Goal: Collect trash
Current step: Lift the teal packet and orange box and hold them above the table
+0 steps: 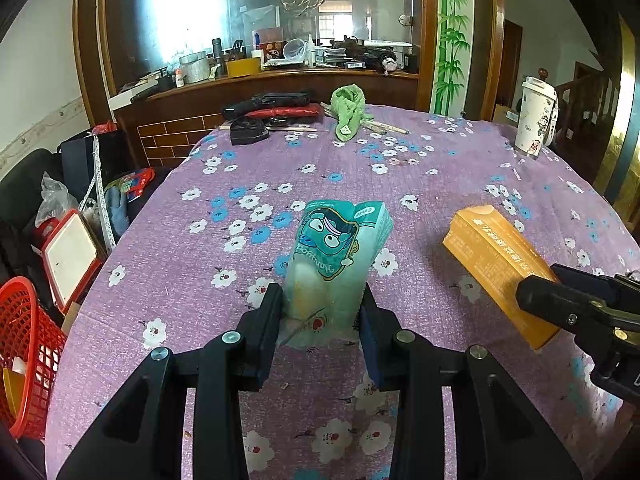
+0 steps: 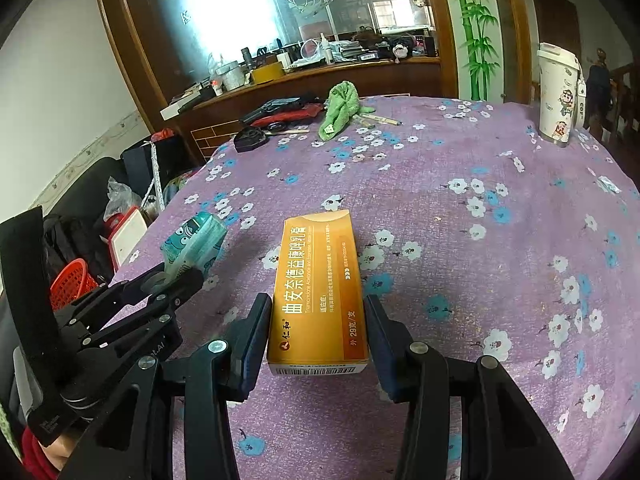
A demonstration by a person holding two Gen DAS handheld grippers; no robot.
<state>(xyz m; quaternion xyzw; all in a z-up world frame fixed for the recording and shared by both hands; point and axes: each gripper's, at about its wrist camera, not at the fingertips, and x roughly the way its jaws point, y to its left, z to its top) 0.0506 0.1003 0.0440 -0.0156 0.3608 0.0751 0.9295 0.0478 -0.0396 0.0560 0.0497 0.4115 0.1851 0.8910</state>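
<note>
1. Both pieces of trash look picked up but not yet binned: the teal pack (image 1: 340, 256) and the orange box (image 2: 320, 288) hang above the tablecloth (image 1: 420, 184), near each other.
2. What seems left is carrying them to the red basket (image 1: 24, 352) beside the table, likely the bin.
3. The left gripper (image 1: 322, 312) is narrowed, pads squeezing the pack's lower end.
4. The right gripper (image 2: 318, 332) stands wider, clamped on the box's near end.

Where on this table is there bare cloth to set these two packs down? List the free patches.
Free: the wide middle of the tablecloth, between the green rag and the teal pack; also the right side below the white cup. Crowded: the far left edge, around the black items and the rag.
</note>
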